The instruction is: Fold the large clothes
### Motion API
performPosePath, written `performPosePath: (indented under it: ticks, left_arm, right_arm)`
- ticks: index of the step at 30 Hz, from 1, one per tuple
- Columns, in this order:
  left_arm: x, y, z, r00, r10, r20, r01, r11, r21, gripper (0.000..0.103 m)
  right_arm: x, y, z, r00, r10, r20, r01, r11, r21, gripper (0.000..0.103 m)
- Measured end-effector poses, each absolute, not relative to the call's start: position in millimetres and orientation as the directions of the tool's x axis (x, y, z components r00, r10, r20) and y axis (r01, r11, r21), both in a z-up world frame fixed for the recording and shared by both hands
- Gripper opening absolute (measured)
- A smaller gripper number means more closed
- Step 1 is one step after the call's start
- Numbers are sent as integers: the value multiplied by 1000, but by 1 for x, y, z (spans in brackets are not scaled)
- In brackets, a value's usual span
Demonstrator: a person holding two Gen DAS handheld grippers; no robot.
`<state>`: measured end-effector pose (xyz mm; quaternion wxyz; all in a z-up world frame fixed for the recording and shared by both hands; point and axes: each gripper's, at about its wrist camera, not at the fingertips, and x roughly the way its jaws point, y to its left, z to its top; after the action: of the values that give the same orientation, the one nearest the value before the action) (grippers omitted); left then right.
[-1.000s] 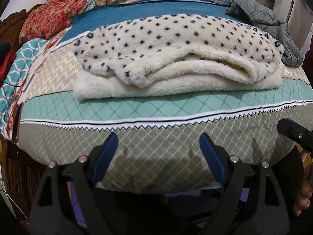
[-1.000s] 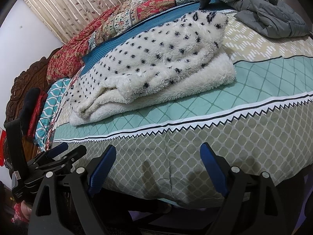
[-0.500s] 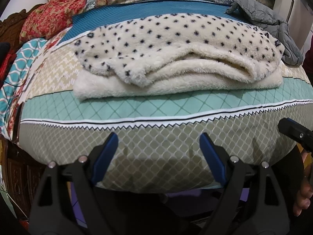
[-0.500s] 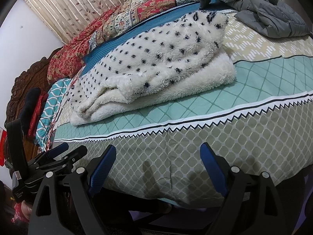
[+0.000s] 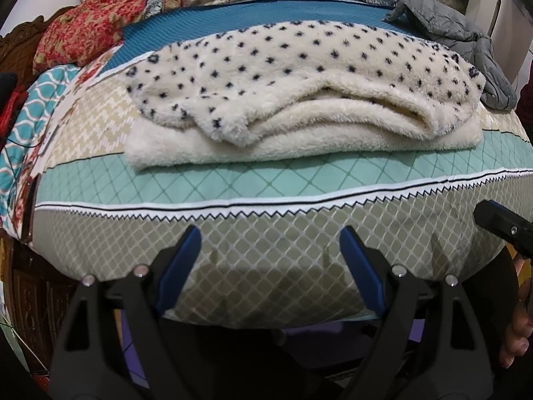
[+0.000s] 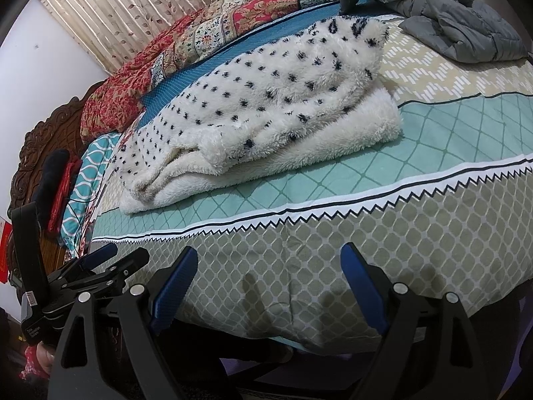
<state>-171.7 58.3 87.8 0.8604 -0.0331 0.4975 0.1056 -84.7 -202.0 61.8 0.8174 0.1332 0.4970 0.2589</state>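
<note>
A cream fleece garment with dark spots [image 5: 293,93] lies folded in a thick stack on the bed [image 5: 266,186]; it also shows in the right wrist view [image 6: 266,106]. My left gripper [image 5: 269,243] is open and empty, held back at the bed's near edge, well short of the garment. My right gripper [image 6: 269,263] is open and empty too, at the near edge to the right. The left gripper also shows in the right wrist view [image 6: 123,260], and the right gripper's tip shows at the right of the left wrist view [image 5: 499,223].
A grey padded jacket [image 6: 443,10] lies at the far right of the bed. Red patterned quilts [image 5: 100,26] are piled along the back. A carved wooden headboard [image 6: 36,153] stands at the left, with striped curtains [image 6: 133,10] behind.
</note>
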Motion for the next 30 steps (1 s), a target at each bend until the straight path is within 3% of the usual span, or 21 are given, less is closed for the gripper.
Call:
performPosePath:
  ticks: [30]
  left_arm:
    - [-164, 53, 88, 476, 151, -867, -192, 979, 64, 82]
  right_arm:
    - [-79, -205, 60, 375, 553, -744, -285, 833, 474, 89]
